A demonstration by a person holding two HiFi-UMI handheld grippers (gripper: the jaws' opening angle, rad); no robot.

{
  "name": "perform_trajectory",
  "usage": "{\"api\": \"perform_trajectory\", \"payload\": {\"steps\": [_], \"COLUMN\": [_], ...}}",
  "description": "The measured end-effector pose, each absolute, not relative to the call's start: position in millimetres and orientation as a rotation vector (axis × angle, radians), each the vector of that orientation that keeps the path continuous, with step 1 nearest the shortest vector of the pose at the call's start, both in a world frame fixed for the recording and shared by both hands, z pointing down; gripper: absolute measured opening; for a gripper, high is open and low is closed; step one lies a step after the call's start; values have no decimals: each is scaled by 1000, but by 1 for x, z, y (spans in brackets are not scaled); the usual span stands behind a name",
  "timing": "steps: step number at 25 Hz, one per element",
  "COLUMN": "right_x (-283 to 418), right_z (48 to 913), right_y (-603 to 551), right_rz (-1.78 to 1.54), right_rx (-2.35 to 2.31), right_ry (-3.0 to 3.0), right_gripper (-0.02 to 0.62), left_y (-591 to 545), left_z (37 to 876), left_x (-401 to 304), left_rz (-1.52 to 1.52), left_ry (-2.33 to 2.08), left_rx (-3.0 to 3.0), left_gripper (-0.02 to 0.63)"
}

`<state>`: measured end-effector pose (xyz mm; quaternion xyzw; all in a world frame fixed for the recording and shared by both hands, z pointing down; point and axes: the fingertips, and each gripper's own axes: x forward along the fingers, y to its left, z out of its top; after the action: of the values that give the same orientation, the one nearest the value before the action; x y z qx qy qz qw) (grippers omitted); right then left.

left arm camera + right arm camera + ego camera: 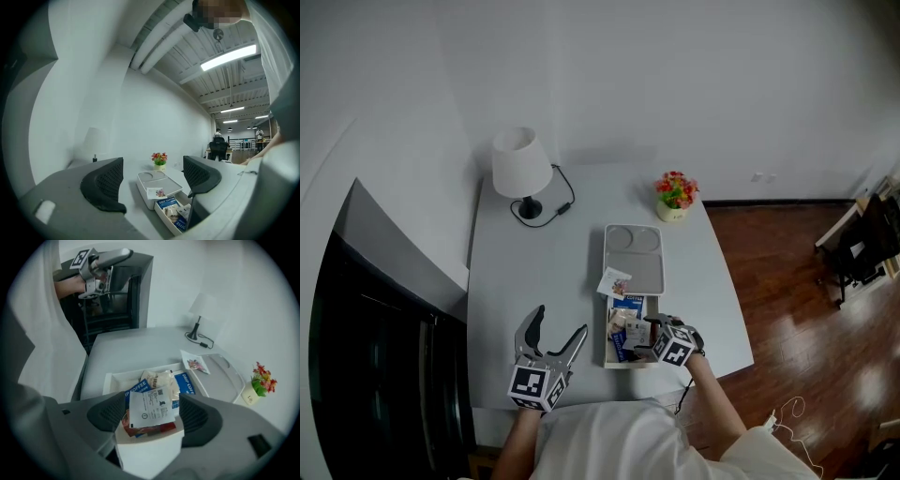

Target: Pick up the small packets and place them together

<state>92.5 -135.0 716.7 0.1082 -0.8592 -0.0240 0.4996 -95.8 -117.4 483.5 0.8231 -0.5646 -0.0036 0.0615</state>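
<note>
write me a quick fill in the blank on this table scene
The white lamp stands at the far ____ corner of the table.
The right gripper hangs over a box of small ____.
The left gripper has its jaws ____, with nothing between them.
The small pot holds red ____.
Missing words: left; packets; open; flowers.

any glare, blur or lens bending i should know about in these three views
Head view: even, soft light, sharp; pale glare patches on the wood floor. Left gripper view: strong fisheye, dark round border, ceiling strip light blown out. Right gripper view: same fisheye and border, white packet in focus.
</note>
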Motion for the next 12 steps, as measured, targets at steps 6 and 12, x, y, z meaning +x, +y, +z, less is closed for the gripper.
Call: {"api": "perform_trajectory", "payload": {"steps": [6,12], "right_x": [86,86], "right_z": [763,787], "right_y": [-138,-138], "right_rz": [-69,-45], "right_rx": [212,192], "right_ry": [-1947,-1862], "right_gripper": [373,373], "left_y": [-114,-112], "left_z": [483,487], "left_x": [-100,-103], "left_rz": [-20,-8], "left_ry": [-1714,-1722], "left_rx": [2471,2458], "left_gripper": [400,400]}}
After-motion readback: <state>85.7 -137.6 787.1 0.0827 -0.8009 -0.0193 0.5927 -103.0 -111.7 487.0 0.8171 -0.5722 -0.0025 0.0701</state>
